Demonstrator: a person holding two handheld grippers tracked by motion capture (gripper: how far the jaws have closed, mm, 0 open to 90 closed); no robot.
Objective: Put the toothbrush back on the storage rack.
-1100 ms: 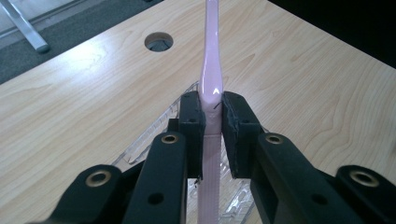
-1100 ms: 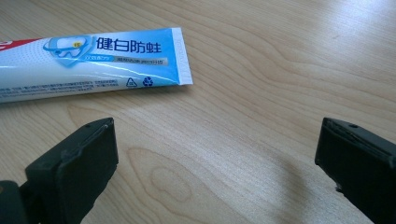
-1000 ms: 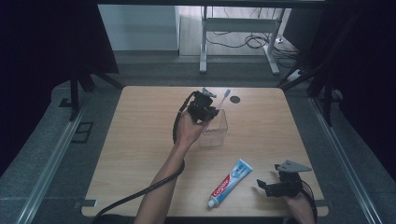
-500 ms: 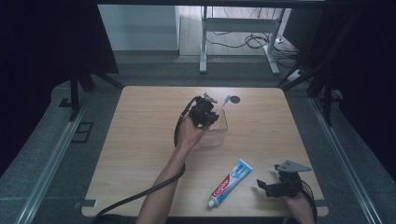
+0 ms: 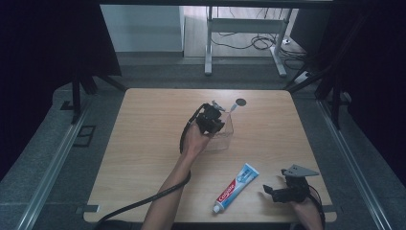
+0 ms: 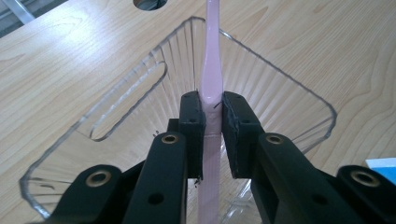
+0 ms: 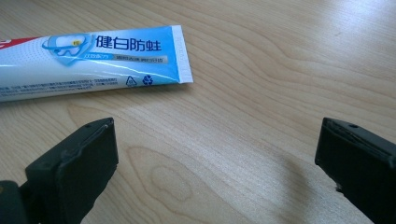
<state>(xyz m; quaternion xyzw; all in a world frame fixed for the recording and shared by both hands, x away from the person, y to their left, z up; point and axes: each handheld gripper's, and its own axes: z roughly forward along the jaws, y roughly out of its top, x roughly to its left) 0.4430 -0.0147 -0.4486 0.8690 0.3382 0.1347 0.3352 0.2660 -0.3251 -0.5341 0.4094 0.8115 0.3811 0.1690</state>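
A pink toothbrush [image 6: 211, 56] is clamped by its handle between the black jaws of my left gripper [image 6: 212, 126], which is shut on it. Its far end reaches over the rim of a clear ribbed plastic cup [image 6: 280, 74]. From above, the left gripper [image 5: 216, 115] sits over the cup [image 5: 224, 139] at mid-table, with the toothbrush [image 5: 232, 109] poking out toward the far side. A blue and white toothpaste tube [image 5: 237, 187] lies near the front edge. My right gripper [image 5: 269, 190] rests just right of it, open, with bare table between its jaws [image 7: 217, 154] and the toothpaste tube [image 7: 93, 60] beyond them.
A round dark hole [image 5: 240, 101] is cut in the wooden tabletop [image 5: 143, 143] behind the cup. A black cable trails from the left gripper to the front edge. A metal stand and loose cables are on the floor beyond the table.
The left hand has come down with the toothbrush, closer onto the clear cup. The right gripper and the toothpaste tube have stayed where they were.
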